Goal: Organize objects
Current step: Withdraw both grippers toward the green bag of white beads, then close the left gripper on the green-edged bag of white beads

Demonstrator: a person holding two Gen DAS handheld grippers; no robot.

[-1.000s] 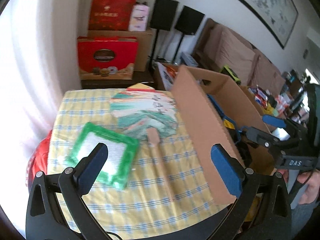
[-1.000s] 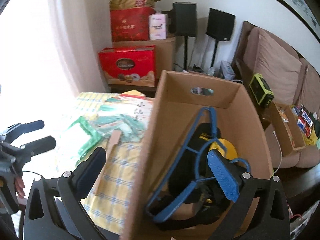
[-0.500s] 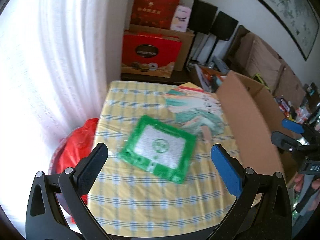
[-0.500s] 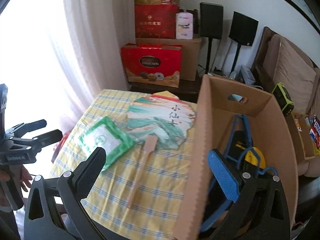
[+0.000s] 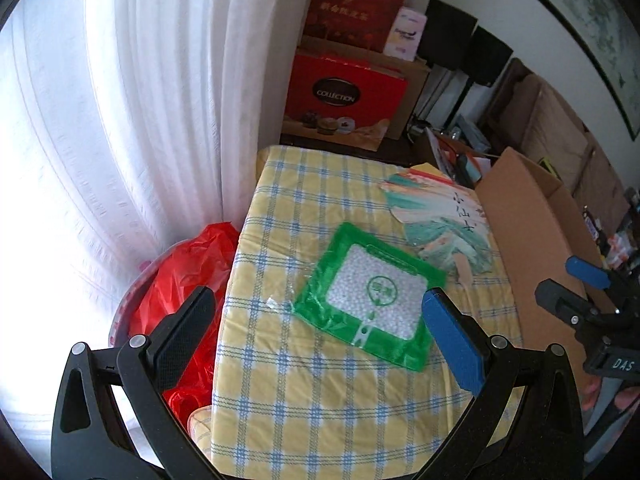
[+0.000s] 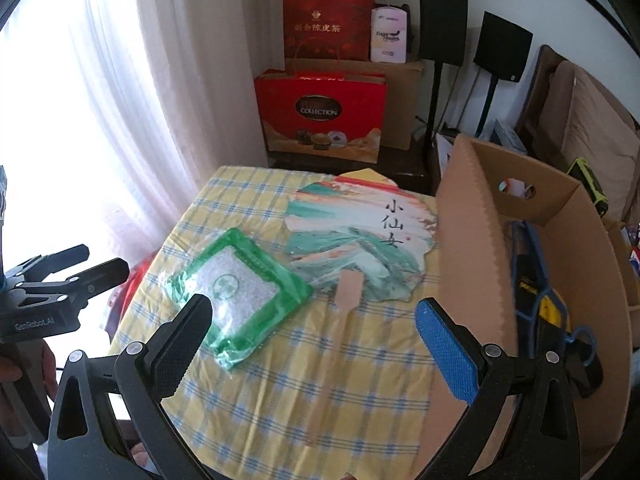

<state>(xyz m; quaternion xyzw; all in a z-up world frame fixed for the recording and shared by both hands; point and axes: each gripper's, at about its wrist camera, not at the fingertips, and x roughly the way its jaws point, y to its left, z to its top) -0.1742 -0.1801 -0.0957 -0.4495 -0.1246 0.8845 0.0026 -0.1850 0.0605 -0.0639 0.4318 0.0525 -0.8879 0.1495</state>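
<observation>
A green plastic pouch of white beads (image 5: 370, 294) (image 6: 239, 286) lies flat on the yellow checked tablecloth (image 5: 320, 400) (image 6: 320, 380). A painted paper fan with a wooden handle (image 5: 440, 220) (image 6: 360, 240) lies beside it, next to an open cardboard box (image 5: 536, 232) (image 6: 560, 280) that holds a blue hanger (image 6: 532, 264) and dark items. My left gripper (image 5: 316, 344) is open and empty, above the table's near left part. My right gripper (image 6: 312, 348) is open and empty, above the table's front, by the box.
A red plastic bag (image 5: 184, 304) sits on the floor left of the table beside white curtains (image 5: 140, 120). Red gift boxes (image 6: 324, 112), cartons and black speakers (image 6: 442, 28) stand behind the table. A sofa (image 6: 588, 120) is at the right.
Both grippers have pulled back and swung left, away from the box. The views now show the whole table with pouch and fan. Both stay open and empty.
</observation>
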